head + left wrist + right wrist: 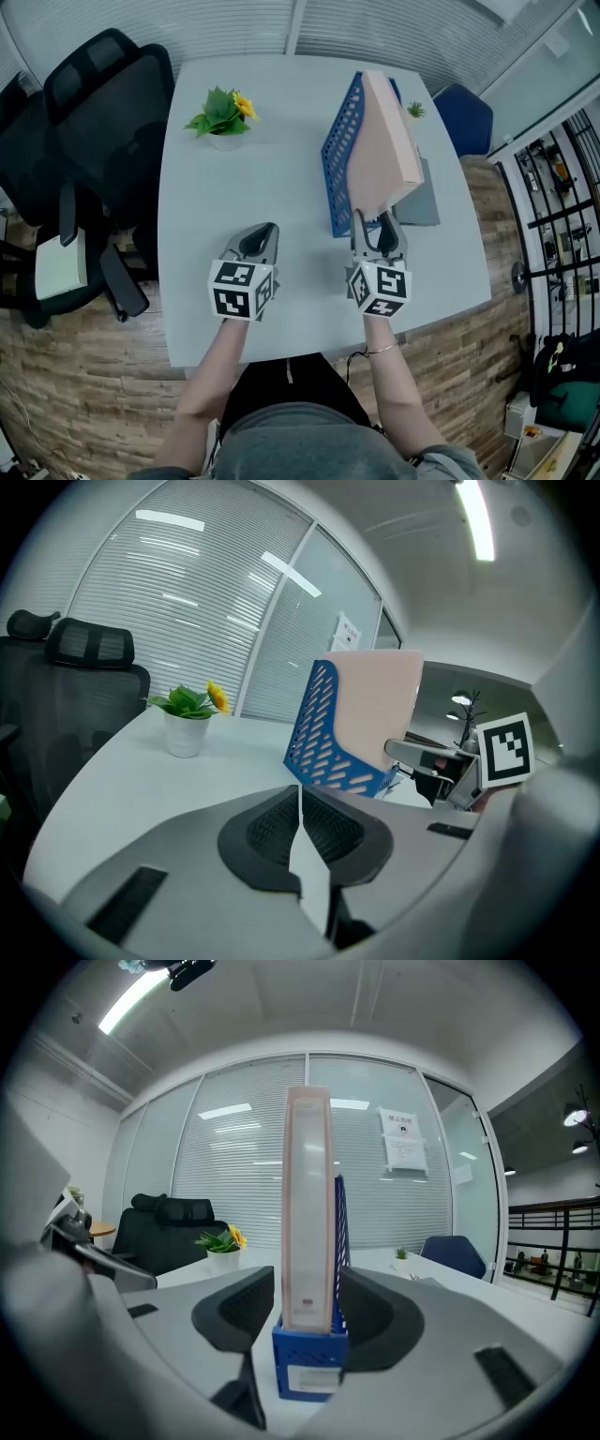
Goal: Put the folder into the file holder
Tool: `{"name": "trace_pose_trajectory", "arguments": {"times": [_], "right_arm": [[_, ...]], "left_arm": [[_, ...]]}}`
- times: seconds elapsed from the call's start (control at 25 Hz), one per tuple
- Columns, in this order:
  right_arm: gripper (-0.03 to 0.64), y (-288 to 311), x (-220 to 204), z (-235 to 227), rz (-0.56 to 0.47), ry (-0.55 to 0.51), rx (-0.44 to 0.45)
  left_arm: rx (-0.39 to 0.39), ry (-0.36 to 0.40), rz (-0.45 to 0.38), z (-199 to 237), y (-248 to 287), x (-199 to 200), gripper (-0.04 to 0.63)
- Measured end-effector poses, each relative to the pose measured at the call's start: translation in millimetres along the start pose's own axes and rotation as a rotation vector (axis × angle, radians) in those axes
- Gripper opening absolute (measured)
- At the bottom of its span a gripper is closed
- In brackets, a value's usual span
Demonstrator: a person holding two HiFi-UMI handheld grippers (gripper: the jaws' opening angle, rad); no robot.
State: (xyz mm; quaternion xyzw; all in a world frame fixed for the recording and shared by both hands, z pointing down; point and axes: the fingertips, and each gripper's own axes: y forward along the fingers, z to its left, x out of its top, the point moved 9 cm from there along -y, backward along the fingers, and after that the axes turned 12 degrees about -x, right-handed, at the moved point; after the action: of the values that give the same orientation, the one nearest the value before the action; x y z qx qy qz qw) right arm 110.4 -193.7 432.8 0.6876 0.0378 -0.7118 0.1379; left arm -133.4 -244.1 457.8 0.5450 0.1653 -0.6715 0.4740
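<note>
Right gripper (pixel 379 228), jaws released, flanking the pink folder (pixel 386 141) without touching (folder upright inside the blue file holder (pixel 341 142), on the white desk (pixel 272 192)); left gripper (pixel 260 236) alongside, jaws clenched together, empty

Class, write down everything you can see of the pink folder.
The folder is thick, pale pink and stiff-looking, with a small label low on its spine. It stands upright inside the blue holder, rising well above it, spine toward the person. The right gripper has its jaws open on either side of the spine, seemingly not pressing it.
</note>
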Motion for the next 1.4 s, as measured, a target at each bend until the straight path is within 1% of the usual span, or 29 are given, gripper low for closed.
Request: {"name": "trace_pose_trajectory", "arguments": {"times": [0.08, 0.28, 0.4, 0.52, 0.88, 0.92, 1.08, 1.4], "right_arm": [[0.206, -9.5, -5.8, -0.2, 0.033, -0.005, 0.001], [0.169, -32.3, -19.0, 0.7, 0.106, 0.000, 0.004], [0.132, -45.2, -25.6, 1.9, 0.149, 0.004, 0.014], [0.092, -54.4, -29.4, 1.5, 0.189, 0.021, 0.032], [0.029, -73.1, -37.1, -3.9, 0.285, 0.084, 0.077], [0.007, -75.0, -38.1, -4.1, 0.293, 0.094, 0.086], [0.006, -83.4, -40.6, -8.2, 0.323, 0.120, 0.112], [0.003, -93.3, -42.2, -18.7, 0.362, 0.159, 0.115]], "left_arm": [[-0.006, 0.003, 0.003, -1.6, 0.8, -0.9, 0.029], [-0.020, 0.008, 0.013, -4.0, 2.4, -4.2, 0.029], [-0.023, 0.006, 0.020, -4.8, 1.8, -7.5, 0.029], [-0.026, 0.006, 0.021, -5.9, 2.2, -8.4, 0.029], [-0.033, 0.011, 0.050, -10.0, 0.4, -17.4, 0.029], [-0.030, 0.010, 0.053, -10.3, -0.5, -18.6, 0.029], [-0.021, 0.013, 0.061, -14.8, -1.6, -21.7, 0.029], [-0.005, 0.025, 0.069, -24.2, -3.7, -24.6, 0.029]]}}
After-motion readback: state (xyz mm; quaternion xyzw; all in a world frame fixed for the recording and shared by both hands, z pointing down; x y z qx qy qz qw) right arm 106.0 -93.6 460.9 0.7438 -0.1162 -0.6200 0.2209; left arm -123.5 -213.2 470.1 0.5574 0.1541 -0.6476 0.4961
